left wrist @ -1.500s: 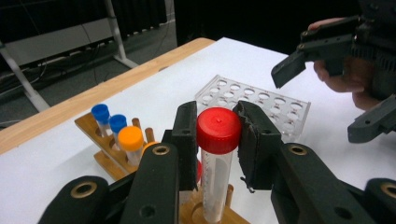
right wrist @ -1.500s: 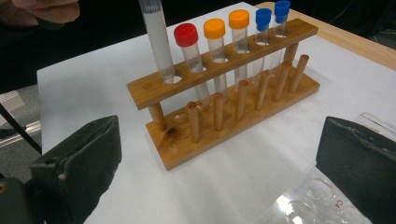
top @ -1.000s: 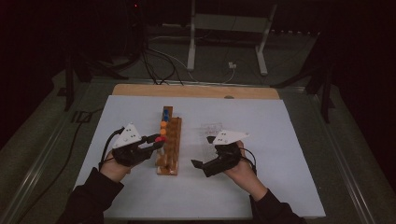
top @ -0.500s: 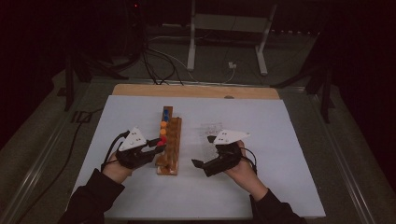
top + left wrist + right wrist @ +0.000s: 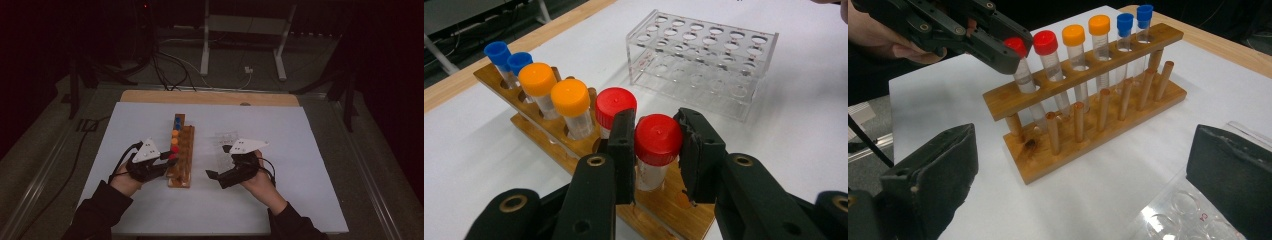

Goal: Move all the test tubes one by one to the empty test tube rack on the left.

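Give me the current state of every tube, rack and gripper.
Left gripper: shut on the end red-capped tube, tube still seated in the wooden rack.
Right gripper: open, holding nothing.
Second red, two orange, two blue tubes: capped, upright in the rack.
Clear plastic rack: all holes vacant.

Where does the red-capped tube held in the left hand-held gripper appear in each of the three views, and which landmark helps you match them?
High view: red-capped tube left of centre, at the wooden rack's near end.
Left gripper view: low centre, cap clamped between the black jaws.
Right gripper view: upper left, gripped by the left hand-held gripper.
Shared landmark: the wooden rack of capped tubes.
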{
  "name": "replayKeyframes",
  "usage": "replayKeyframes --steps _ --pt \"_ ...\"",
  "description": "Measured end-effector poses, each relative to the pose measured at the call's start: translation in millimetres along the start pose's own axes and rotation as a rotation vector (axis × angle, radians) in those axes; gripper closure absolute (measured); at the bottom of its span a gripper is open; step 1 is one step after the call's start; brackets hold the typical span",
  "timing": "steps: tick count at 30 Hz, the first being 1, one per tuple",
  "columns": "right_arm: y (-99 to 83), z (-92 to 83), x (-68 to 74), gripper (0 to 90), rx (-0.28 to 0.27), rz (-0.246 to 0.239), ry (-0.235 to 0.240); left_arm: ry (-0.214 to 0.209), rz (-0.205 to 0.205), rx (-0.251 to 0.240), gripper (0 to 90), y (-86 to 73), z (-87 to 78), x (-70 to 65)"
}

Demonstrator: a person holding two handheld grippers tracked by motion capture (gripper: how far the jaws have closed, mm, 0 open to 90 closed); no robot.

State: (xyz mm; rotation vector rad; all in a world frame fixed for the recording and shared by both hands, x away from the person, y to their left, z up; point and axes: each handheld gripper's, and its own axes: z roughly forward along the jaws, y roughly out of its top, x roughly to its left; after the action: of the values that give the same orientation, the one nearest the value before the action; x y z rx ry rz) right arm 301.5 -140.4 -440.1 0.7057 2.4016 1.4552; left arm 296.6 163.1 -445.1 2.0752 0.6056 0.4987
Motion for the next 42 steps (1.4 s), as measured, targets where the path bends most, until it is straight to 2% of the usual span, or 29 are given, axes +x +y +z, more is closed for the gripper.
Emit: replayKeyframes --steps 10,12,14,17,20,22,23,24,25,27,29,32,34,36,39,42 --pt "0.7 -1.1 0.5 0.2 -0.006 0.000 0.002 -0.013 -0.002 0.011 69.3 1.3 -1.0 0.0" --pt "0.8 -1.7 0.1 0.2 -0.009 0.000 0.002 -0.025 -0.004 -0.005 60.5 2.1 -2.2 -1.7" --pt "0.9 -2.3 -0.1 0.1 -0.012 -0.002 0.002 -0.026 -0.003 -0.005 56.5 3.5 -3.0 -2.6" --pt "1.4 -3.9 0.4 0.1 -0.017 -0.001 0.003 -0.044 -0.010 -0.033 47.0 5.1 -5.5 -4.1" --pt "1.7 -5.1 1.3 0.1 -0.022 -0.010 -0.003 -0.078 -0.028 -0.058 30.5 7.7 -7.4 -5.8" --pt "1.8 -5.6 1.4 0.1 -0.026 -0.012 -0.003 -0.074 -0.039 -0.065 21.6 9.2 -6.8 -7.6" --pt "1.8 -6.1 1.3 0.1 -0.029 -0.013 -0.005 -0.086 -0.047 -0.066 16.3 9.8 -6.9 -7.5" --pt "1.8 -6.7 1.4 0.1 -0.033 -0.009 -0.003 -0.086 -0.053 -0.070 15.7 10.2 -7.0 -7.5" --pt "1.8 -7.0 1.3 0.1 -0.035 -0.008 0.000 -0.096 -0.063 -0.075 12.3 10.7 -7.3 -7.0" --pt "1.5 -8.1 1.6 0.1 -0.038 -0.015 -0.006 -0.149 -0.071 -0.080 3.4 10.7 -8.3 -5.2" --pt "0.9 -9.3 1.6 0.1 -0.035 -0.025 -0.010 -0.165 -0.068 -0.077 2.2 10.2 -8.8 -4.6" --pt "-0.2 -12.1 0.2 0.2 -0.042 -0.021 -0.016 -0.159 -0.057 -0.065 0.6 8.8 -9.8 -4.7" --pt "-0.9 -14.5 -1.1 0.2 -0.043 -0.018 -0.021 -0.176 -0.061 -0.063 0.5 7.1 -10.9 -3.8" --pt "-2.4 -17.1 -2.3 0.2 -0.047 -0.014 -0.025 -0.167 -0.047 -0.059 0.5 4.8 -11.8 -4.2" --pt "-7.4 -22.6 -4.8 0.1 -0.042 -0.011 -0.033 -0.189 -0.037 -0.058 0.4 -1.3 -13.4 -4.0" --pt "-15.7 -28.4 -8.4 0.1 -0.032 -0.004 -0.049 -0.169 -0.032 -0.060 0.4 -9.2 -15.7 -4.0"
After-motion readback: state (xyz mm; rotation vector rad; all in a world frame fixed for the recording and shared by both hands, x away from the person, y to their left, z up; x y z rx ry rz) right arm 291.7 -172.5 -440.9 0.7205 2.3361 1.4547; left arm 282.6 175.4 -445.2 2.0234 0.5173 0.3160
